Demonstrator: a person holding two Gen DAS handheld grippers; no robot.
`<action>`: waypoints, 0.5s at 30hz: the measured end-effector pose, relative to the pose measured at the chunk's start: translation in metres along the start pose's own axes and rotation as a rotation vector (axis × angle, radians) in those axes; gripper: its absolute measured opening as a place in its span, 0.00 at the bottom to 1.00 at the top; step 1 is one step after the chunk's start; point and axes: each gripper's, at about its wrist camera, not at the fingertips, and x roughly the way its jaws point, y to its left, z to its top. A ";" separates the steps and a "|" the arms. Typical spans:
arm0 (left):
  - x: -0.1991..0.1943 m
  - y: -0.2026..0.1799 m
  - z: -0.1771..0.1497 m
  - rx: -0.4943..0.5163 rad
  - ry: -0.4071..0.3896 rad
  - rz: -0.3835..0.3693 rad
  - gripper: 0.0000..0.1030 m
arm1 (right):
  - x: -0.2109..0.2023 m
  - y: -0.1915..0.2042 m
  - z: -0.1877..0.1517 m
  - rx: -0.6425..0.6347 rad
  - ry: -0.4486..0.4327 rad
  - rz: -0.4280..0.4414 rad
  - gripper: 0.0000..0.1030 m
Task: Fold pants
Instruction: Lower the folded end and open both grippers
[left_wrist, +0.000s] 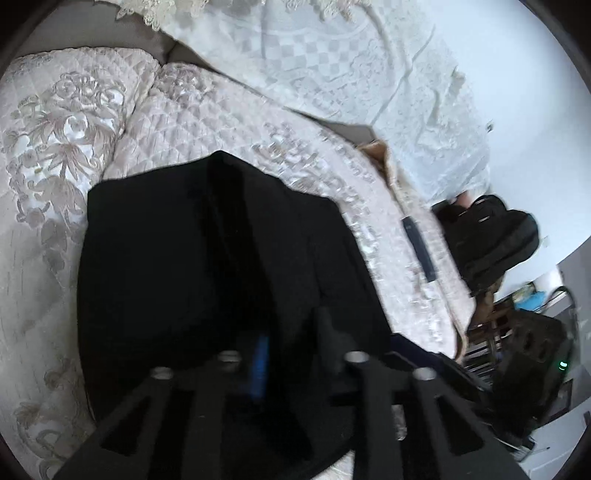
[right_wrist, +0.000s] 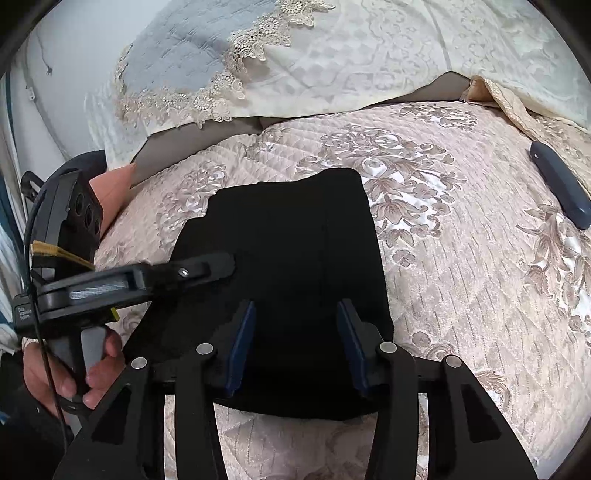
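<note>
pants: one, black, folded
grippers: two, left gripper and right gripper
dark flat case: one
backpack: one
seat cushions: two visible

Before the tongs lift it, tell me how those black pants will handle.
The black pants will probably be floppy: they lie flat in soft layers on the quilted bedspread. Lifted by one edge, the fold would likely sag open. They look light, thin cloth with no visible bulk, and may slide easily over the satiny quilting.
</note>
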 end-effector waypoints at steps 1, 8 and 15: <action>-0.005 -0.003 -0.002 0.013 -0.011 0.003 0.14 | -0.001 0.000 0.000 0.001 -0.001 0.006 0.45; -0.026 0.017 -0.016 -0.034 -0.048 0.037 0.15 | -0.016 0.013 0.000 -0.043 -0.020 0.028 0.45; -0.021 0.020 -0.017 0.004 -0.032 0.076 0.19 | 0.001 0.017 -0.004 -0.086 0.026 -0.024 0.44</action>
